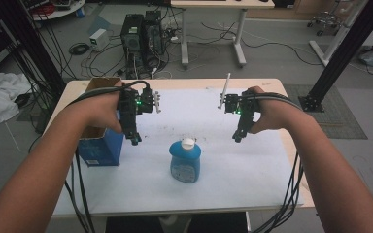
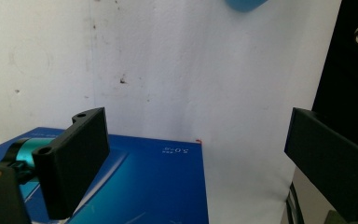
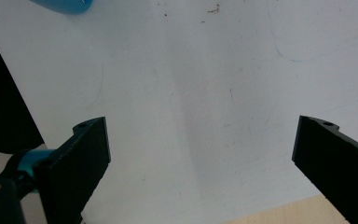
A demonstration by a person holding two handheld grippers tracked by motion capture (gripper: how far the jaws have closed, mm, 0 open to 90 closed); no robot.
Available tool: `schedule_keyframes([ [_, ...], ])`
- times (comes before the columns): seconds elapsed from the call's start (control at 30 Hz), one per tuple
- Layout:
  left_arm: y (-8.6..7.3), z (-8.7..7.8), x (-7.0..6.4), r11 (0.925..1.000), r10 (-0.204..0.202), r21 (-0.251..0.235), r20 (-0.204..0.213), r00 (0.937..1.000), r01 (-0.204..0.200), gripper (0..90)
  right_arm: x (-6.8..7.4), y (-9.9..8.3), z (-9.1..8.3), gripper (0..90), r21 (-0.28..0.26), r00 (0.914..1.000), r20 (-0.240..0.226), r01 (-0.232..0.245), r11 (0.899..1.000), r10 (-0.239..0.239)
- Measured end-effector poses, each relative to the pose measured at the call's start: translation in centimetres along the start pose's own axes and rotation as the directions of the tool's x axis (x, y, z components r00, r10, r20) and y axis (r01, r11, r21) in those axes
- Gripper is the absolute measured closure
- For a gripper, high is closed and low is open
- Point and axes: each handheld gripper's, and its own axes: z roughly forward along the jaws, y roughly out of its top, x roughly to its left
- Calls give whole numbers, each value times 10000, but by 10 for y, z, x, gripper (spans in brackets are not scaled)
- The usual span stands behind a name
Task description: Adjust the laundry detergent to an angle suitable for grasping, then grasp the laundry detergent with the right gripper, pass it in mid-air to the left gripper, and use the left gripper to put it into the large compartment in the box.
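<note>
A blue bottle (image 1: 185, 161) with a white cap stands upright on the white sheet (image 1: 223, 160) near the table's middle. An open cardboard box with blue sides (image 1: 99, 145) sits at the left. My left gripper (image 1: 134, 140) hovers beside the box's right edge, up and left of the bottle, open and holding nothing. In the left gripper view the left gripper (image 2: 200, 158) looks down on the box's blue side (image 2: 158, 186), with the bottle's edge (image 2: 244, 4) at the top. My right gripper (image 1: 237, 137) hangs open to the bottle's upper right. The right gripper (image 3: 200, 163) faces bare sheet, bottle (image 3: 65, 4) at top left.
The wooden table edge (image 1: 291, 145) runs just right of the sheet. Cables trail from both grippers over the table's near edge. Beyond the table on the floor stand computer towers (image 1: 141, 34), tangled cables and a black frame post (image 1: 340, 53).
</note>
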Motion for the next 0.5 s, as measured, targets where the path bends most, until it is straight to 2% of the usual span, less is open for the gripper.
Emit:
schedule_keyframes([
  [0.27, 2, 1, 0, 9999, 145, -69, -41, 9999, -145, 65, -1, -1, 1, 32, 70, 10000, 30, -84, 9999, 84],
  [0.5, 0, 0, -1, 9999, 36, -167, -88, 10000, -37, 65, 2, -2, -2, 32, 13, 9998, 79, -159, 9999, 159],
])
